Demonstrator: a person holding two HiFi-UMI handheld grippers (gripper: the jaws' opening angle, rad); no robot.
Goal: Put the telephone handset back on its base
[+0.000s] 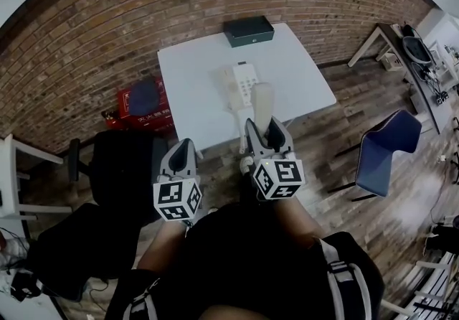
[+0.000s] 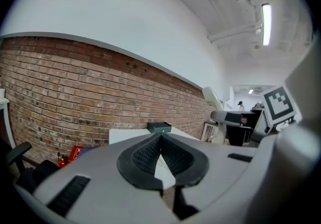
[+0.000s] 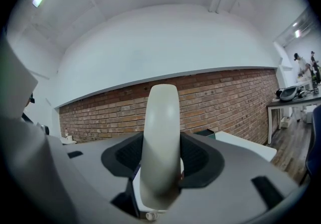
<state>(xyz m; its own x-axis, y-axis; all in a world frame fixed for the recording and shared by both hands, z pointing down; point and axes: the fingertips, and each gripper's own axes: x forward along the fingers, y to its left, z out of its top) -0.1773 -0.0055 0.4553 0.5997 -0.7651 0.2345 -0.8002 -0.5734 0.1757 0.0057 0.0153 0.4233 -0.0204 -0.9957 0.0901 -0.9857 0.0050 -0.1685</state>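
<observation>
Grip: right gripper point(image 3: 161, 140) is clamped on the handset point(image 3: 161, 112), jaws wide, one pad on each flank; the handset stands up between them, its rounded end past the tips.
Hold point: the pads look low on the body, so most of its length overhangs. A knock on the far end could lever it round in the pads.
Left gripper point(image 2: 160, 137): jaws together, nothing between them. It sits beside the right one and slightly behind, short of the near edge of the table point(image 1: 193, 89).
Base point(image 1: 242, 85): on the table just ahead of the right gripper's tips. Whether the handset's end is already over it, the head view cannot settle.
Risk, seating: I judge the cradle point(image 1: 228, 87) to run along the base's left side. Lowered askew or off that line, the handset would ride on the rim and not drop in.
Risk, shove: nothing braces the base, and the left gripper is not on it. A level push could slide it across the smooth top.
Risk, release: let go early, the handset could roll off towards the near edge, which is close behind the base.
Box point(image 1: 248, 30): beyond the base at the far edge, well apart; no hazard.
</observation>
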